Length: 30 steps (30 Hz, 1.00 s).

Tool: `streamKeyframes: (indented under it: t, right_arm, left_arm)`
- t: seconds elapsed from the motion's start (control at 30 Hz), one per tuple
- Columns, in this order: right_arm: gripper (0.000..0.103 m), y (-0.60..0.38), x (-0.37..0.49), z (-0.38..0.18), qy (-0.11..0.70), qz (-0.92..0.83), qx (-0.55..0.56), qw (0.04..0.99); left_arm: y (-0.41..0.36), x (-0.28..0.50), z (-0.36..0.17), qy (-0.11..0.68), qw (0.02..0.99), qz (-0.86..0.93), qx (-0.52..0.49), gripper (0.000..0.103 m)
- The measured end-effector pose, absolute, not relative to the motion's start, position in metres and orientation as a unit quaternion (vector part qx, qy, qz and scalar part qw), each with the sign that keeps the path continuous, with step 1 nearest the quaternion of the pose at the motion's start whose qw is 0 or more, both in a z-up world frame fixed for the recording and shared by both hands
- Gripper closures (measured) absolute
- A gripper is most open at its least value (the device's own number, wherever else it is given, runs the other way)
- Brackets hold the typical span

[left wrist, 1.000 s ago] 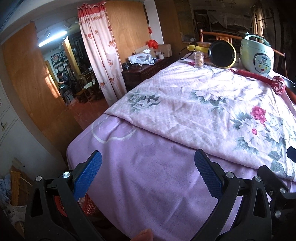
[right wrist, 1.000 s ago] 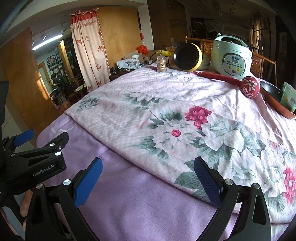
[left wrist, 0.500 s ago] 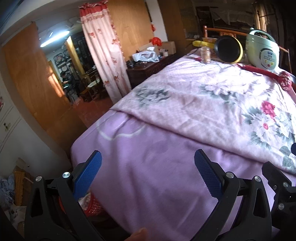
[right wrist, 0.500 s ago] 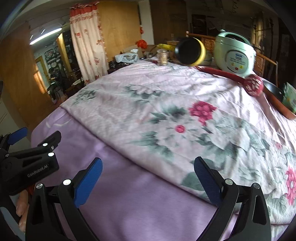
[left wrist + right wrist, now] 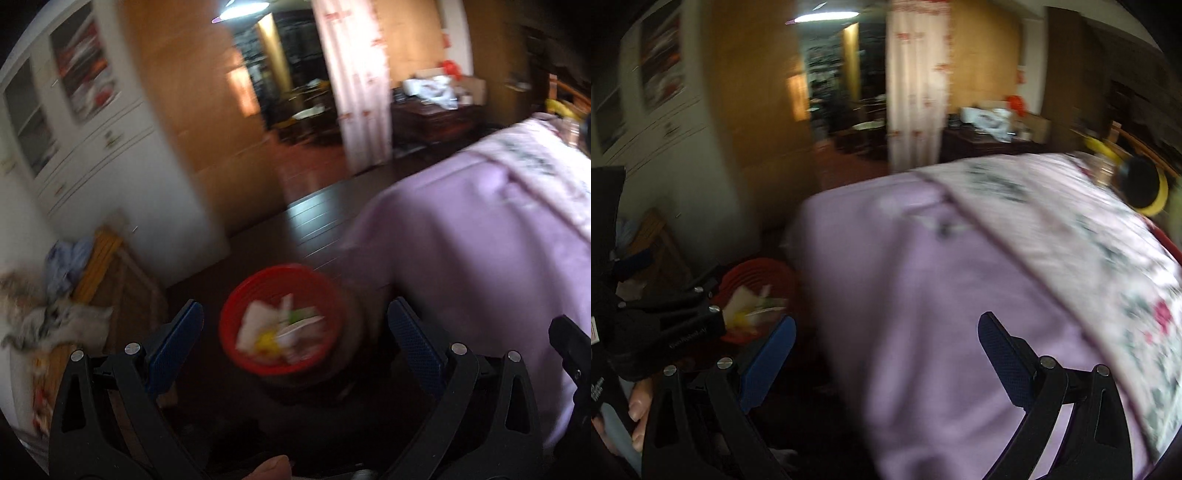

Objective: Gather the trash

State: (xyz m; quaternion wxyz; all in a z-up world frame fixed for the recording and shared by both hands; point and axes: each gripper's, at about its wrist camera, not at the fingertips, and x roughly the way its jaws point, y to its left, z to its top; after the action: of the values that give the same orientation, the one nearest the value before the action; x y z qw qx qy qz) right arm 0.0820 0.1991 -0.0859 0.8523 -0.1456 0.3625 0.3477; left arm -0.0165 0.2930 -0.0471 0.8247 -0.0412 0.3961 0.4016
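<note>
Between the blue pads of our left tongs, which are spread wide and grasp nothing, now sits a round red waste basket on the dark floor, where half a second ago we faced only the lilac sheet on the bed. We judge the swing down means trash goes here: its ribbed plastic rim rings crumpled white paper and a yellow scrap. Our right tongs, likewise released, hang over the soft bed corner, the basket to their left.

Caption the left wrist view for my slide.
Open left claw above a red trash basket holding paper scraps, on the dark floor beside the purple-covered table.
</note>
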Motion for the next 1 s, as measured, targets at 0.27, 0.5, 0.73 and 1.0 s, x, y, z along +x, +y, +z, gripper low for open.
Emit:
streamKeyframes:
  t: [0.27, 0.5, 0.73, 1.0]
  right_arm:
    - [0.006, 0.317, 0.047, -0.124, 0.384, 0.412, -0.219, 0.797]
    - [0.006, 0.362, 0.036, -0.145, 0.406, 0.414, -0.244, 0.778]
    - [0.006, 0.374, 0.033, -0.153, 0.414, 0.409, -0.254, 0.772]
    - [0.006, 0.372, 0.039, -0.16, 0.423, 0.401, -0.249, 0.773]
  left_arm:
    - [0.369, -0.073, -0.075, 0.415, 0.78, 0.457, -0.1, 0.007]
    - [0.408, -0.088, -0.093, 0.423, 0.766, 0.465, -0.133, 0.007]
    - [0.424, -0.094, -0.106, 0.424, 0.766, 0.461, -0.145, 0.007]
    - [0.42, -0.093, -0.108, 0.424, 0.768, 0.455, -0.152, 0.007]
